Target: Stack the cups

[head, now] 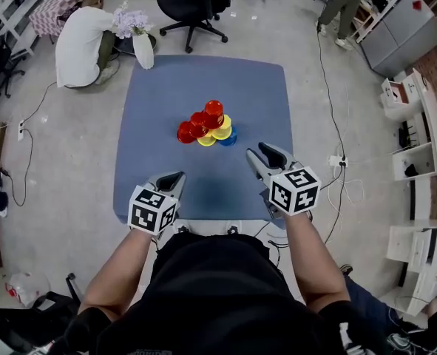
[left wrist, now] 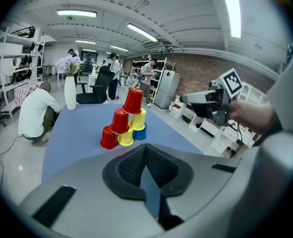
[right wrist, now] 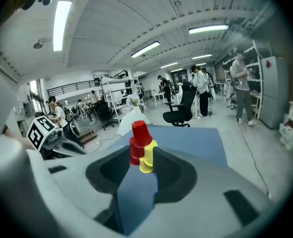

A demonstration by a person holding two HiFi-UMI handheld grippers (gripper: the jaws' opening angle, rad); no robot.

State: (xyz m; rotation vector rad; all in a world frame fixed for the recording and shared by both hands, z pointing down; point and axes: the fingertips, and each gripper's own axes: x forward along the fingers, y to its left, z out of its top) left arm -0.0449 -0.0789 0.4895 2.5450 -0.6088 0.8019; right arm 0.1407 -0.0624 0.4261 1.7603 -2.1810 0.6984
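1. upper left of the head view: one white vase point(head: 143, 50) holds pale flowers point(head: 129, 22) at the far edge of the blue table point(head: 159, 124).
2. lower left: my left gripper point(head: 175, 177) is over the table's near edge, claw pinched together on nothing.
3. centre: six upturned cups form a pyramid of three red cups point(head: 198, 121), two yellow cups point(head: 222, 130) and one blue cup point(head: 230, 137), with red on top.
4. right: my right gripper point(head: 261, 151) has its claw moderately wide and empty, apart from the pyramid.

head cam up high looking steeply down on the blue table point(head: 203, 191), both gripper cams low near its front edge, left and right, all three sharing the cup pyramid point(left wrist: 124, 123)
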